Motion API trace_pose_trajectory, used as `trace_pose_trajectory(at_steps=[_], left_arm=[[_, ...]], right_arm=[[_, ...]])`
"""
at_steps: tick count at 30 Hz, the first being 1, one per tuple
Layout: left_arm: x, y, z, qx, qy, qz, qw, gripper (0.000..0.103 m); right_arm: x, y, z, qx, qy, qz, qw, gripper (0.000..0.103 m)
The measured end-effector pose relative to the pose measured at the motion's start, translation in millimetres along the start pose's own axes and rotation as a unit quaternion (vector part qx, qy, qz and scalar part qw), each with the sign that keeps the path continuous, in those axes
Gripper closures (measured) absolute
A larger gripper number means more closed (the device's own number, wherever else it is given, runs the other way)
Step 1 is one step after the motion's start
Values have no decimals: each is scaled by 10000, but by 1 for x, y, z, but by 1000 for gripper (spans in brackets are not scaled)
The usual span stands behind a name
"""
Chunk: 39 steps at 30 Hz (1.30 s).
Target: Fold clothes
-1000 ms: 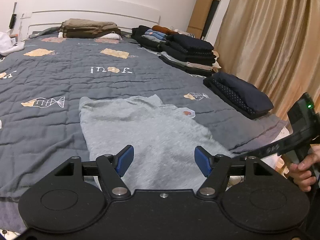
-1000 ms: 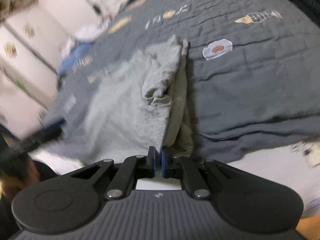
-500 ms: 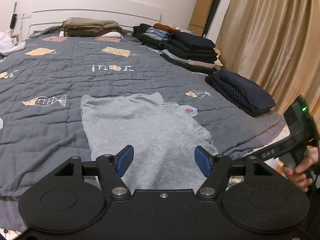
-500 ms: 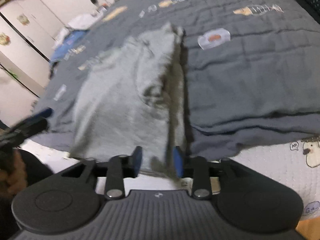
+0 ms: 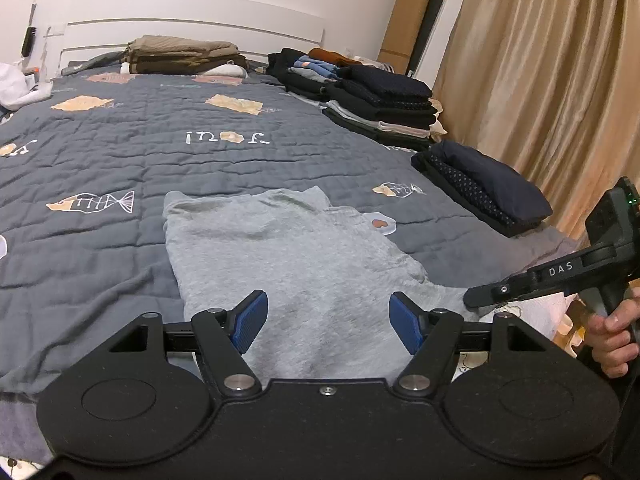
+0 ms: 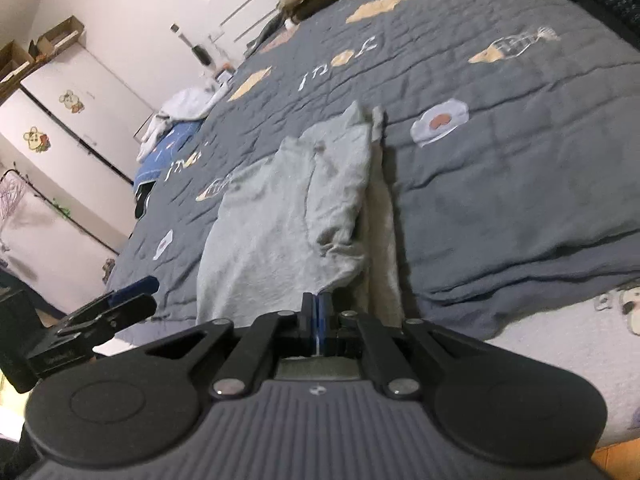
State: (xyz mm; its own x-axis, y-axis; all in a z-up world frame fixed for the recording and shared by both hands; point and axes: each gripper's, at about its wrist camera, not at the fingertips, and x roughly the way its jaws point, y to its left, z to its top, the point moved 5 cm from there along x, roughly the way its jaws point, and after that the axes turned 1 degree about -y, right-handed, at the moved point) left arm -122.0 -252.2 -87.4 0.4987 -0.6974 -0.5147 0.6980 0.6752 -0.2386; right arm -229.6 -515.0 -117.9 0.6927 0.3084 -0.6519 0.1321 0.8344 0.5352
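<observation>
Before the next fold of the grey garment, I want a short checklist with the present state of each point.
1. Right hand-held gripper shut at the near edge of the grey garment: ok; its jaws have just been closing.
2. Fabric really caught between its pads: cannot tell, the pads hide the contact.
3. Left hand-held gripper open, ready above the near hem: ok, it holds nothing.
4. Garment lies flat: not ok, the right side is bunched and folded over.
5. Free quilt beyond the garment for the fold: ok.
6. Folded stacks away from the garment: ok.
</observation>
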Motion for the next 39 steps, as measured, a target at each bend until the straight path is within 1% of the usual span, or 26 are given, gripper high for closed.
trace_pose_trajectory(at_steps=[2,7,8,11,12,14,15,16,18,21,22,25,28,31,32,35,39], left_arm=[[1,0,0,8,28,-2,10000,37],[1,1,0,-7,42,45,10000,36],[1,2,0,-23,41,61,10000,36],[1,6,1,-127,27,120,9998,35],[0,8,2,-171,17,137,9998,35],[-2,12,6,-274,-19,166,9995,35],[-2,14,9,-335,-47,181,9993,35],[-3,16,13,-363,-80,196,9991,35],[-4,20,23,-361,-152,256,9989,35],[0,29,40,-366,-175,395,9984,34],[3,34,47,-377,-169,432,9982,34],[17,48,70,-295,-196,593,9976,34],[37,62,93,-126,-176,803,9965,34],[60,73,111,52,-125,925,9956,34],[68,76,116,63,-89,927,9956,34],[93,83,124,29,53,862,9963,34],[116,88,127,120,219,761,9968,34]], right_arm=[[4,-4,-2,-128,110,-245,9996,102],[25,-16,-13,-218,723,-881,9932,98],[24,-16,-12,-170,697,-843,9939,98],[12,-11,0,90,361,-442,9983,96],[7,-9,7,152,207,-334,9991,93],[3,1,26,19,-44,-282,9996,81],[2,6,36,-73,-158,-270,9995,70],[0,12,46,-165,-272,-259,9992,64],[2,25,68,-381,-448,-125,9982,59],[14,47,100,-730,-565,38,9957,56],[19,53,109,-834,-610,61,9946,52],[35,66,135,-1100,-757,93,9910,46],[51,70,154,-1209,-911,34,9885,42],[74,69,167,-1359,-756,-144,9877,42],[82,67,170,-1360,-641,-183,9885,42],[106,60,174,-1284,-245,-95,9914,42],[125,55,175,-1316,-55,-145,9912,42]])
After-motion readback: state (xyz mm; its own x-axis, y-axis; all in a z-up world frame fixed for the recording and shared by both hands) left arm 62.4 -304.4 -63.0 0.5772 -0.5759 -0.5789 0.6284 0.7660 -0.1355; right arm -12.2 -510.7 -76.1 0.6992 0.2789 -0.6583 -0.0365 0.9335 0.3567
